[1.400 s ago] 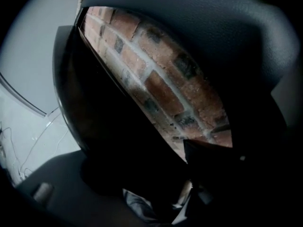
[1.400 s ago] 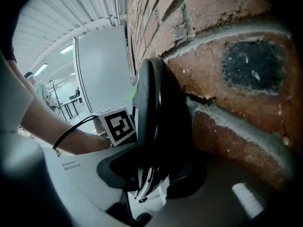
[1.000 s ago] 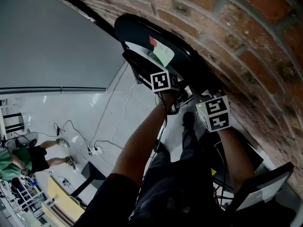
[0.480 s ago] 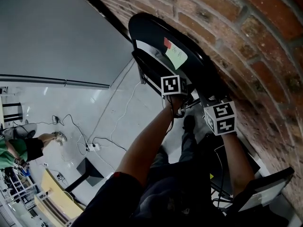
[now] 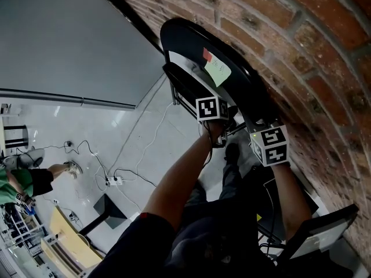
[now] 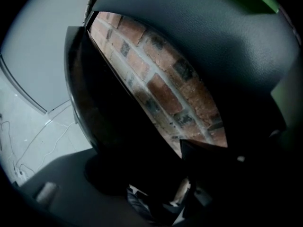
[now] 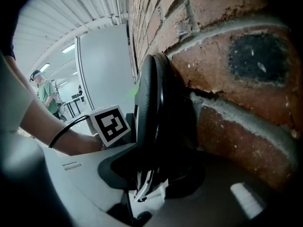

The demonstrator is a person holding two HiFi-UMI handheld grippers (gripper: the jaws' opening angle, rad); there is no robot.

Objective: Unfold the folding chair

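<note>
The black folding chair [image 5: 240, 77] is seen leaned upright against a red brick wall [image 5: 307, 51], with its rounded top edge at the upper end of the head view. A green sticky note [image 5: 218, 72] and a smaller red one [image 5: 206, 54] are stuck on the face turned away from the wall.

In the left gripper view, two black panels of the chair [image 6: 203, 37] are shown slightly parted, and brickwork [image 6: 165, 89] can be seen through the gap between them. The left gripper [image 5: 210, 110] is held at the chair's outer panel, and its jaws [image 6: 151, 183] are pressed onto the dark edge of that panel.

The right gripper [image 5: 269, 145] is placed lower and nearer the wall. In its own view the chair [image 7: 150, 108] is seen edge-on, just beside the bricks [image 7: 227, 56], and the jaws [image 7: 151, 174] are clamped on that edge. The left gripper's marker cube [image 7: 110, 122] is visible just to the side of the chair.

Further out, a pale grey wall panel [image 5: 64, 45] and a white floor [image 5: 87, 138] are seen, with thin cables [image 5: 93, 158] and a power strip [image 5: 114, 182] lying on it. A person in a green top [image 5: 17, 187] is caught at the far left edge.
</note>
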